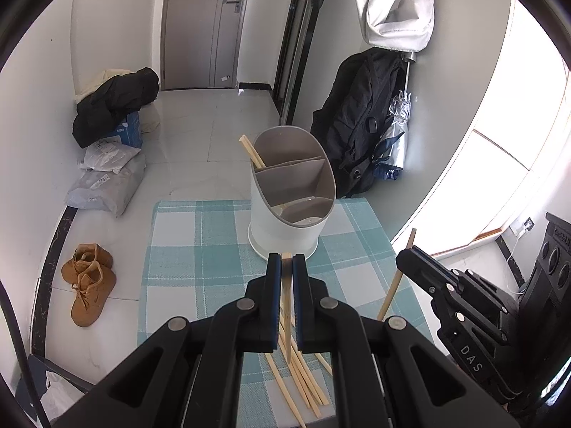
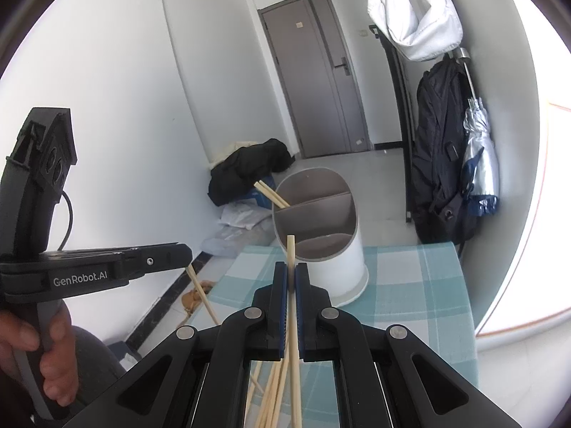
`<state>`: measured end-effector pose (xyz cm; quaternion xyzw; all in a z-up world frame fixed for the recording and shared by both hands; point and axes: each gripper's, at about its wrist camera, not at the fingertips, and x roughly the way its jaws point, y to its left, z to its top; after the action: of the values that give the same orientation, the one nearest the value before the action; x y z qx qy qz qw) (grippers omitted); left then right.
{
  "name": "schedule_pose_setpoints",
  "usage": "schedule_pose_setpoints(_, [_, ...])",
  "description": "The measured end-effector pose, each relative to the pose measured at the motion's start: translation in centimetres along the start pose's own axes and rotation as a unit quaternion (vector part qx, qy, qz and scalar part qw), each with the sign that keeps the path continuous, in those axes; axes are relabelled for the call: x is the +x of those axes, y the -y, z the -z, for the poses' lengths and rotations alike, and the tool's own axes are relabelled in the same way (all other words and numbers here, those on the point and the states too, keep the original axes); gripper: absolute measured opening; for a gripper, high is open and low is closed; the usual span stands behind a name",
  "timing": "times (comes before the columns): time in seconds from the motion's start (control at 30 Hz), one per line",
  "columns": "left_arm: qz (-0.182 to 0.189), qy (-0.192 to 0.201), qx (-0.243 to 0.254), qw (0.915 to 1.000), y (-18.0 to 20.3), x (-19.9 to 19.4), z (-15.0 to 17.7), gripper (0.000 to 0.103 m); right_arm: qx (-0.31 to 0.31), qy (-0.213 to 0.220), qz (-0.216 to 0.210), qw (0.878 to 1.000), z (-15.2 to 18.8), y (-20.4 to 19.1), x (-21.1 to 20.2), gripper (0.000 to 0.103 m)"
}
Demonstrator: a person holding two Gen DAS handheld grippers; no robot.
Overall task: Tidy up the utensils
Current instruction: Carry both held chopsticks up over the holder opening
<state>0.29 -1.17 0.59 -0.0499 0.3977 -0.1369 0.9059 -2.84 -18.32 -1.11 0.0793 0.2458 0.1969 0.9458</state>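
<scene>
Checked tablecloth (image 1: 185, 235), holder (image 1: 291, 192) ahead: your left gripper (image 1: 286, 260) and right gripper (image 2: 291, 271) each clench one chopstick (image 2: 292, 249) (lifted clear for dropping in).

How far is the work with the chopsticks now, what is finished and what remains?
Done: two chopsticks already stand in the back compartment of the utensil holder. In hand: the left claw and the right claw are each shut on one chopstick, lifted off the table. Left: several loose chopsticks lie on the checked tablecloth.
</scene>
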Motion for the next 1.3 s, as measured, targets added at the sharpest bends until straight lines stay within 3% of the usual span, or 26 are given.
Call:
schedule_pose_setpoints(0.37, [0.014, -0.011, -0.001, 0.9998, 0.2, 0.2, -1.4, 0.002, -0.021, 0.004, 0.001, 1.0, -0.5, 0.0, 0.7, 0.004])
schedule_pose_setpoints(0.67, [0.036, -0.005, 0.011, 0.9993, 1.2, 0.1, -3.9, 0.002, -0.021, 0.015, 0.003, 1.0, -2.7, 1.0, 1.5, 0.004])
schedule_pose_setpoints(1.03, [0.083, 0.01, 0.012, 0.9964, 2.2, -1.0, -10.1, 0.002, -0.045, 0.053, 0.0, 0.998, -9.3, 1.9, 1.8, 0.004])
schedule_pose_setpoints(1.3, [0.086, 0.015, 0.001, 0.9962, 1.5, -1.0, -14.8, 0.002, -0.079, 0.086, -0.017, 0.993, -15.3, 1.1, 3.3, 0.004])
